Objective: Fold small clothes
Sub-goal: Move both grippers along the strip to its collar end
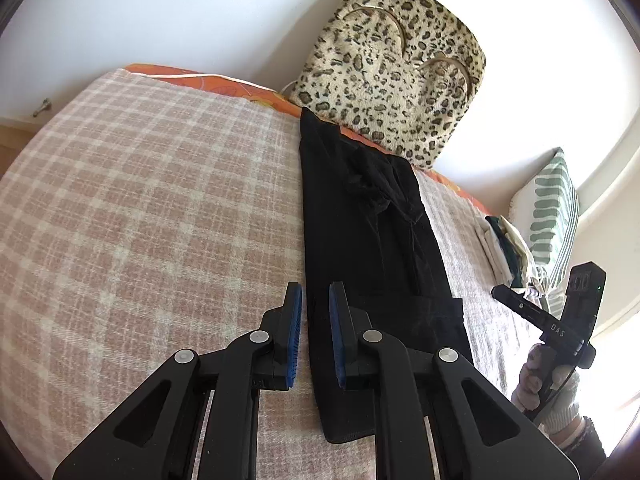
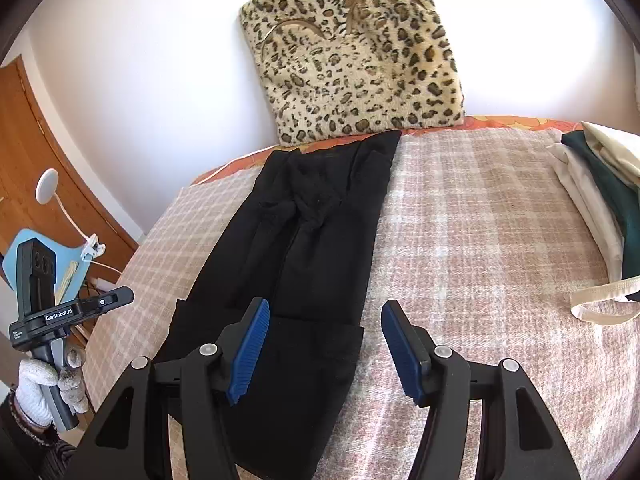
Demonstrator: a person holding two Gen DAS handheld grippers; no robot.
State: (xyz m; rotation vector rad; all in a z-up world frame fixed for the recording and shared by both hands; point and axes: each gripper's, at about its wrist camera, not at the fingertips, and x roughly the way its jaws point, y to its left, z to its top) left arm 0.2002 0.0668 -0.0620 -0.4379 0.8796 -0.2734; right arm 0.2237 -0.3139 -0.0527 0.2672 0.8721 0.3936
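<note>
One black garment (image 2: 304,248) lay on one checked blanket (image 2: 472,232). One leopard-print cushion (image 2: 356,64) stood at twelve o'clock, one green-striped pillow (image 1: 554,216) at three o'clock. One pile of folded clothes (image 2: 600,184) sat at two o'clock. Two grippers (image 2: 324,348) (image 1: 316,332) showed, and two gloved hands (image 2: 52,380) (image 1: 548,384).

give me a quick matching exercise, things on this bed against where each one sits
Things:
1. black garment
2. leopard cushion
3. folded pile
4. right gripper

Places:
a. propped against the wall
b. right side of the blanket, seen from the right wrist
c. laid out long on the blanket
d. above the garment's near end, jaws apart

Pairs: 1-c, 2-a, 3-b, 4-d
</note>
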